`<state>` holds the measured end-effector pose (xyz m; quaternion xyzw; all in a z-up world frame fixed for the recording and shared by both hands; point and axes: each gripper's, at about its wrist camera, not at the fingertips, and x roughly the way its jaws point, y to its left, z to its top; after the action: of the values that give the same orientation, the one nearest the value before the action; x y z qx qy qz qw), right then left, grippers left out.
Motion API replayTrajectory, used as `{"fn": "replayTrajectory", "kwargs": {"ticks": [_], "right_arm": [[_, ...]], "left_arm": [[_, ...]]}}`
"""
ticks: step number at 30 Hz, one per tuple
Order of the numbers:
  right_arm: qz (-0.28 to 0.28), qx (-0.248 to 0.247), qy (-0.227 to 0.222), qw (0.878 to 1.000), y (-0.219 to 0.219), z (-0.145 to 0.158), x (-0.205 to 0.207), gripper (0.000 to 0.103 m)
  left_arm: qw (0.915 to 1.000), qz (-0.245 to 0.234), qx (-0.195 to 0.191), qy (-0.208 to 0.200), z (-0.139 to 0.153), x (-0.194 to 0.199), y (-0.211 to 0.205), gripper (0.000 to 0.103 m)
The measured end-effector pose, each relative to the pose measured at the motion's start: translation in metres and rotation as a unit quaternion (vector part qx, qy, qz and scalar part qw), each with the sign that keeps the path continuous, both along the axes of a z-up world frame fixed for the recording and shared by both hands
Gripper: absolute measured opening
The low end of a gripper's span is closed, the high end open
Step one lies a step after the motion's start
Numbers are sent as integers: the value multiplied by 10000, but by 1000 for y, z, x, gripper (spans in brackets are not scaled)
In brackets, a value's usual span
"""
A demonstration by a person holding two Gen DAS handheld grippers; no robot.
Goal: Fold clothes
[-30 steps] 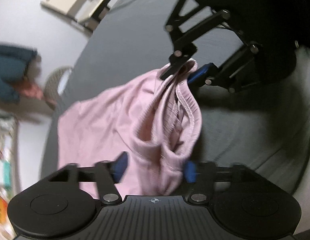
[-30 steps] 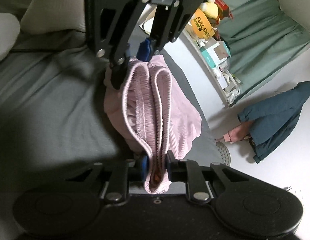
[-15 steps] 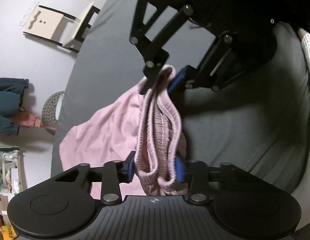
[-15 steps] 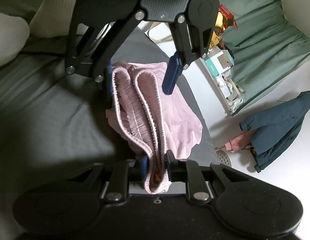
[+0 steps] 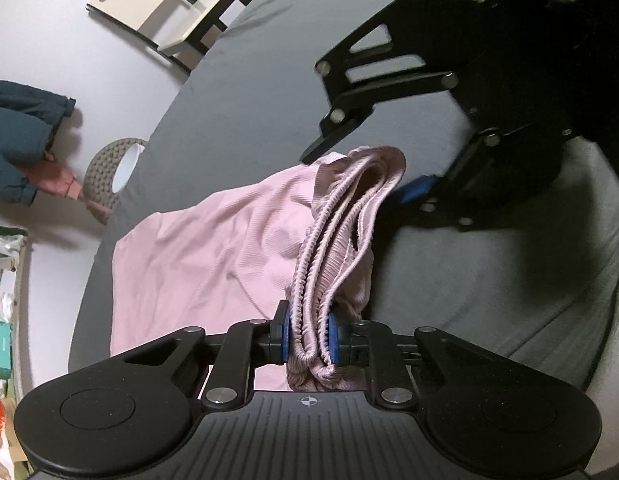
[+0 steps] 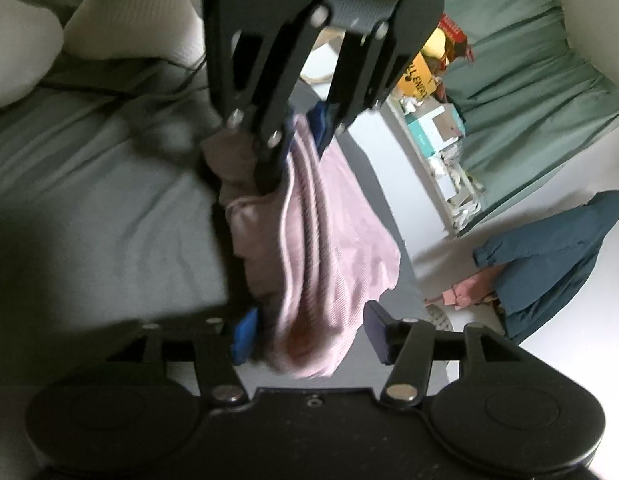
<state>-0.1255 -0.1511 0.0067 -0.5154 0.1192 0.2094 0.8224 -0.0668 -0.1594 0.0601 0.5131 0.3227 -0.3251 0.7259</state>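
A pink garment (image 5: 213, 248) with a gathered elastic waistband (image 5: 337, 232) lies partly spread on the dark grey bed sheet (image 5: 249, 100). My left gripper (image 5: 308, 338) is closing, and its blue pads press the bunched waistband from both sides. In the right wrist view the left gripper (image 6: 305, 136) holds the far end of the band from above. My right gripper (image 6: 309, 334) is opening. The pink garment (image 6: 321, 264) hangs between its spread pads without touching them. The left wrist view shows the right gripper (image 5: 365, 168) with its jaws apart around the band's far end.
A white chair (image 5: 169, 12) stands beyond the bed's edge. A blue jacket (image 6: 549, 260) and a round woven item (image 5: 109, 176) lie on the floor. A shelf with boxes (image 6: 437, 132) and a green curtain (image 6: 529, 80) are to the right. A person's white-socked foot (image 6: 137, 8) rests on the bed.
The left jaws closed in from wide apart onto the bunched waistband. The right jaws, which had been pinching the band, spread apart and let it go.
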Motion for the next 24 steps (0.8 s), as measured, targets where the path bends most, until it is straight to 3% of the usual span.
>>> {"fn": "replayTrajectory", "kwargs": {"ticks": [3,5,6,9,12,15,19,22,24], "right_arm": [[-37,-99,-95,9999,1,-8,6,52],[-84,-62,-127,9999,2,-7,11,24],[-104,24,-53,9999,0,-3,14,20],[3,157,111,9998,-5,9,14,17],[531,-217,59,9983,-16,17,2,16],[1024,-365,292,9936,-30,32,-8,15],[1227,-481,1010,9861,-38,58,-15,14],[1286,-370,1804,9745,-43,83,-19,14],[1355,-199,2075,9686,-47,96,-21,14]], "left_arm": [[10000,-29,-7,50,0,0,2,17],[9998,-95,-85,132,3,-3,5,17],[9995,-156,-134,225,5,-5,6,17],[9974,-449,-215,518,11,-15,7,17],[9941,-671,-341,776,20,-24,7,17],[9881,-928,-495,1123,31,-32,6,17],[9736,-1160,-790,1803,44,-40,7,17],[9736,-1061,-931,1797,48,-36,12,18],[9765,-826,-1030,1704,51,-27,17,18]]}}
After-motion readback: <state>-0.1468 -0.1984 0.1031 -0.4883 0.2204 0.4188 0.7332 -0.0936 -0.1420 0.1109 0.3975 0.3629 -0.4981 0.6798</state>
